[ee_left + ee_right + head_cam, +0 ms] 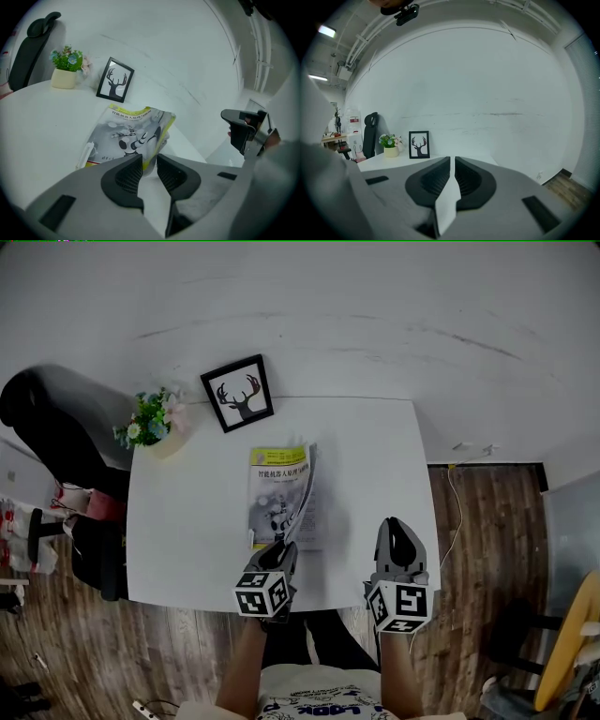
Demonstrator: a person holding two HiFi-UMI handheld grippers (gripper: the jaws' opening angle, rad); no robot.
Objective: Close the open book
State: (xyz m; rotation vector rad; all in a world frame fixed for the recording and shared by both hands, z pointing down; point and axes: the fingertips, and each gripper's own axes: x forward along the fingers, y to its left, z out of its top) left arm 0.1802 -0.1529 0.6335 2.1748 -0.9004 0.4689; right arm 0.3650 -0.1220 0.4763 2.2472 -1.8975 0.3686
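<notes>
Book (281, 498) lies cover-up near the middle of the white table (187, 540), its long side running away from the person. Its front cover is bowed up a little along the right edge rather than lying flat. Left gripper (279, 549) sits at the book's near end. Its jaws stand a little apart, and the cover's near corner reaches the mouth of the gap without being pinched. Right gripper (401, 529) hovers over the table's near right part, clear of the book, its jaws nearly together and holding nothing. Framed deer picture (237, 393) and potted plant (150, 420) stand at the far left edge.
</notes>
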